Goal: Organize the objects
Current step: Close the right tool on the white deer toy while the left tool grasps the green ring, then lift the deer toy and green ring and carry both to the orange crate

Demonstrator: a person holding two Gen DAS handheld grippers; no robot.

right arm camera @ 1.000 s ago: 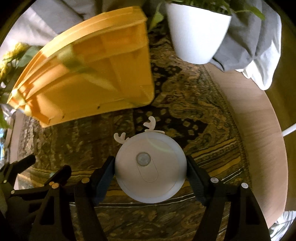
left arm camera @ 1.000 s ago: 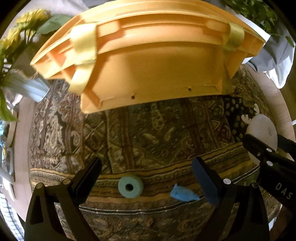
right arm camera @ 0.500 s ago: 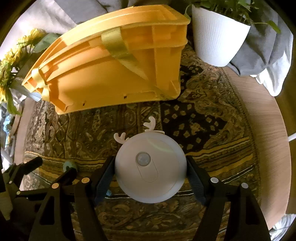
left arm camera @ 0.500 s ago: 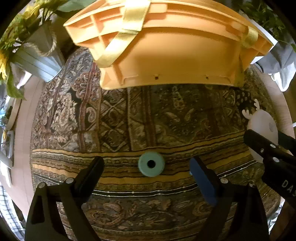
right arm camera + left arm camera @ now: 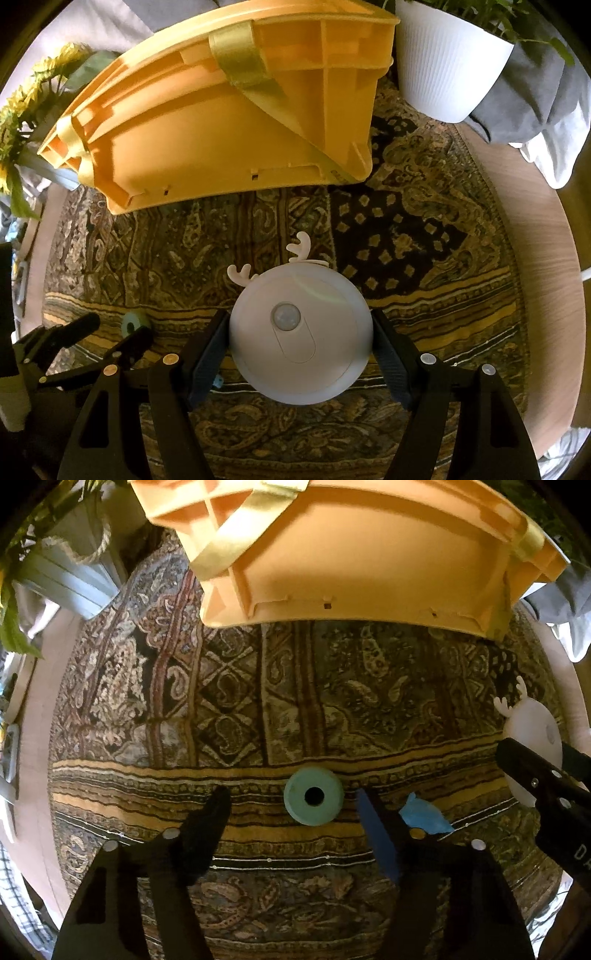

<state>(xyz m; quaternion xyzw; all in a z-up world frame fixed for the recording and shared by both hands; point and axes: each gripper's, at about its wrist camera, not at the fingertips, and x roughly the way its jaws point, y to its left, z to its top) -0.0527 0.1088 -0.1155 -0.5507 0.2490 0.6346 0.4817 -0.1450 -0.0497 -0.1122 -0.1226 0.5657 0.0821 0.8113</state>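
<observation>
A teal ring-shaped roll [image 5: 314, 796] lies on the patterned cloth, between the fingers of my left gripper [image 5: 293, 805], which is open around it without touching. A small blue scrap [image 5: 423, 814] lies just right of the left gripper's right finger. My right gripper [image 5: 300, 332] is shut on a round white night light with antlers [image 5: 300, 334], which also shows in the left wrist view [image 5: 532, 734]. The teal roll also shows in the right wrist view [image 5: 133, 323]. A large orange crate [image 5: 362, 554] with yellow ribbon stands behind both; it also shows in the right wrist view [image 5: 229, 110].
A white plant pot [image 5: 447, 62] stands right of the crate, with grey and white cloth [image 5: 546, 99] beside it. A grey pot with sunflowers [image 5: 62, 572] stands at the far left. The patterned cloth [image 5: 258, 701] covers a round wooden table [image 5: 535, 258].
My left gripper has moved left and forward so the teal roll now sits between its fingers, and the fingers have narrowed. The right gripper still holds the night light and has drawn back slightly.
</observation>
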